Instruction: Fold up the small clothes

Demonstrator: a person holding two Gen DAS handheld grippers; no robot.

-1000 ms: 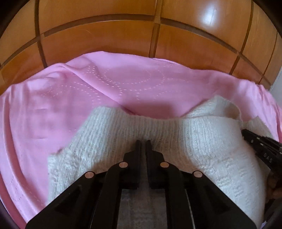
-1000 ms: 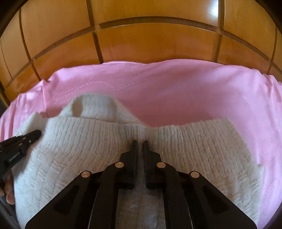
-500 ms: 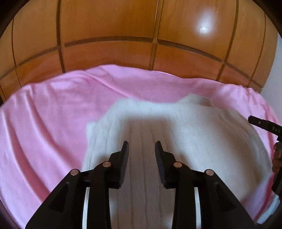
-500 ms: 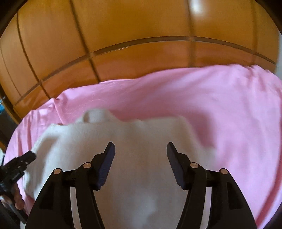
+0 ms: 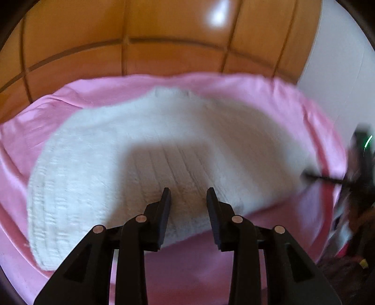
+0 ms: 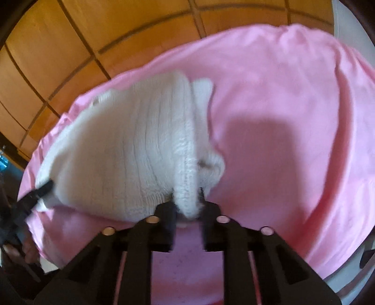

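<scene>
The right tongs point(image 6: 187, 201) have just closed, pinching the white knit sweater's point(image 6: 131, 145) edge; the left tongs point(image 5: 188, 199) stand apart, empty, above it on the pink sheet point(image 6: 293, 122).

I see a wooden floor point(image 5: 164, 58) of orange-brown panels with dark grooves between them; a bright glare point(image 5: 218, 11) of light sits on it near the top of the left view; a white wall point(image 5: 339, 70) stands at the right; a pink sheet point(image 6: 293, 117) covers the surface below, creased along its edges, with a soft shadow point(image 6: 264, 150) across it; clutter at the far right edge is too blurred to name.
</scene>
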